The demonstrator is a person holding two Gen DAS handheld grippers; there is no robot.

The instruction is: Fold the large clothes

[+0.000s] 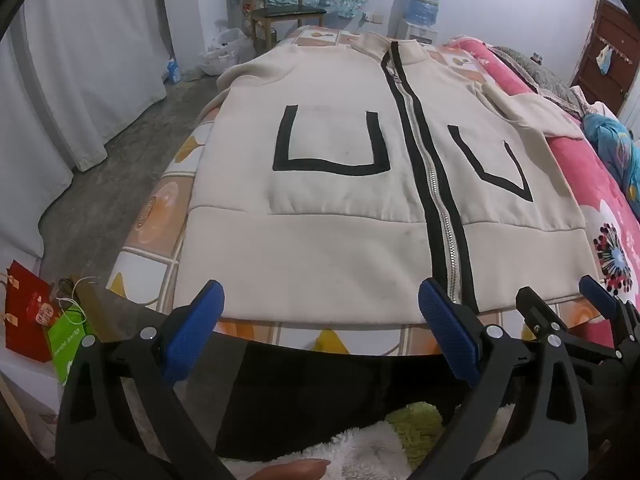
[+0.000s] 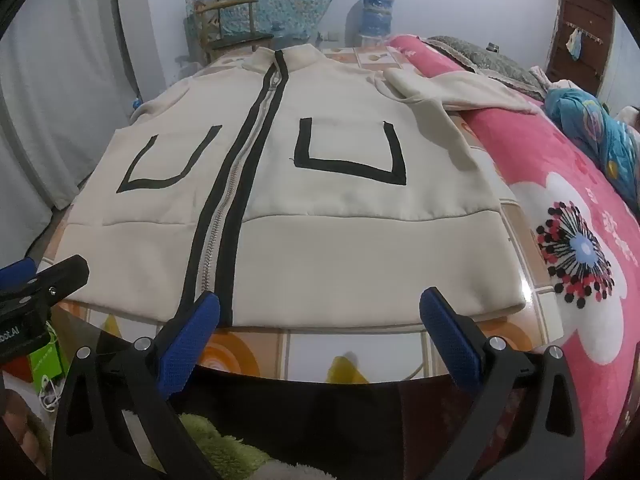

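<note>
A cream zip-up jacket (image 1: pixel 340 208) with a black-edged zipper and two black-outlined pockets lies flat, front up, on the bed; it also shows in the right wrist view (image 2: pixel 328 240). Its hem faces me. One sleeve (image 2: pixel 452 88) lies folded at the far right; the other hangs off the left edge. My left gripper (image 1: pixel 320 300) is open and empty just in front of the hem, left of the zipper. My right gripper (image 2: pixel 320 308) is open and empty in front of the hem, right of the zipper. The right gripper shows at the left view's right edge (image 1: pixel 560 304).
The bed has an orange patterned sheet (image 2: pixel 280 348) and a pink floral blanket (image 2: pixel 580 248) on the right. A blue bundle (image 2: pixel 600 136) lies far right. A wooden chair (image 1: pixel 280 4), water dispenser (image 1: pixel 420 8), white curtains and paper bags (image 1: pixel 36 320) stand around the bed.
</note>
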